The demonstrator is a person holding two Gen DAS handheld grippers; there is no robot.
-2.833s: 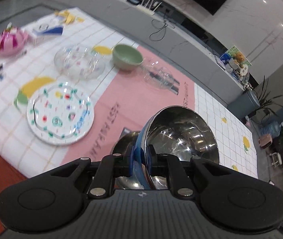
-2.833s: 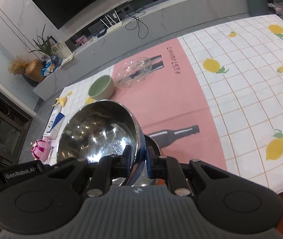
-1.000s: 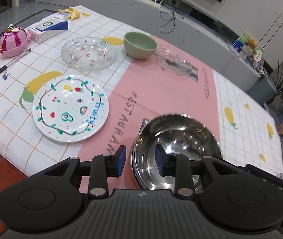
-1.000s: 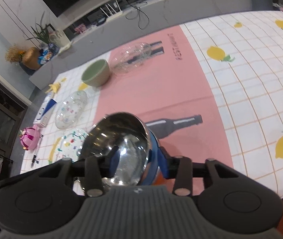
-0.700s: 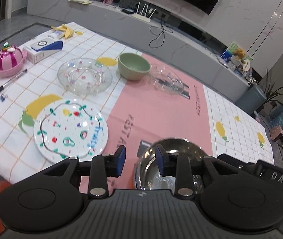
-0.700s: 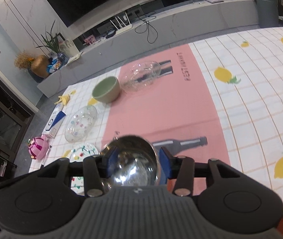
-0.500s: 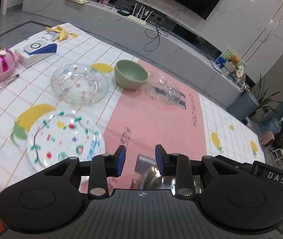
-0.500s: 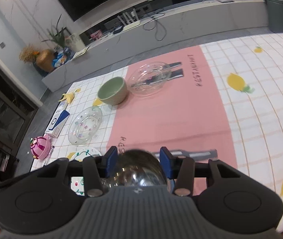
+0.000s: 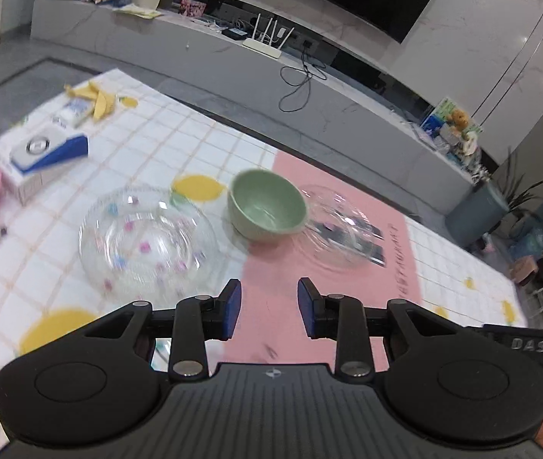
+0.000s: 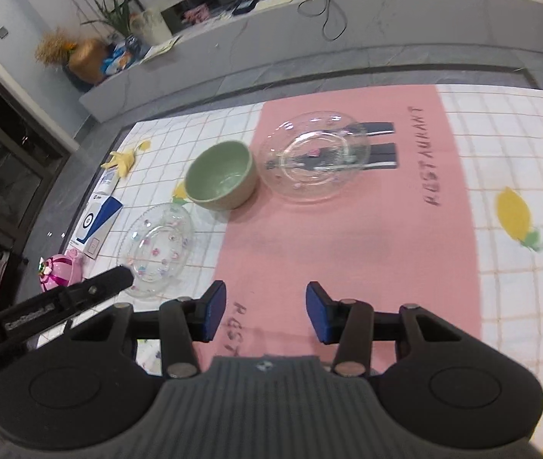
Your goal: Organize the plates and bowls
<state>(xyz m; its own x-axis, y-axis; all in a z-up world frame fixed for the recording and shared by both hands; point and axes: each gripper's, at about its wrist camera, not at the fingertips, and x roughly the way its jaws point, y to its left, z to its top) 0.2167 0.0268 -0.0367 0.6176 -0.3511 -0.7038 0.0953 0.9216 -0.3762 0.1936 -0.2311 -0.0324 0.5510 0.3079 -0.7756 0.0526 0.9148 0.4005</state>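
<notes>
Hovering over the desk (image 9: pixel 309 176) with both tongs empty, I read the dishes from left to right. My left tongs (image 9: pixel 267 308) stand apart with nothing between the blue pads, angled down over the pink strip of the cloth. My right tongs (image 10: pixel 265 311) are likewise apart and bare; from this view the left tool's dark body crosses the lower left corner.

Farthest left among the dishes sits the spotted glass plate (image 9: pixel 149 241), flat on the white checked cloth, apart from the pink toy (image 10: pixel 59 266) and the blue and white box (image 9: pixel 43 158) at the desk's edge. Those odds and ends sit out of the working area, I judge, so the dishes have the middle to themselves. Next comes the green bowl (image 9: pixel 267 204), upright on the seam where white meets pink. To its right, very close and perhaps touching, is the clear glass bowl (image 10: pixel 319 155), upright on the pink strip over the printed bottle shapes.

The two bowls sit together while the plate lies alone, so I take it that like must go with like. With my tongs spread over the cloth in front of the green bowl, I judge the next grasp belongs to one of these three, most likely a bowl rim, taken by a thin edge since the glass walls look slippery.
</notes>
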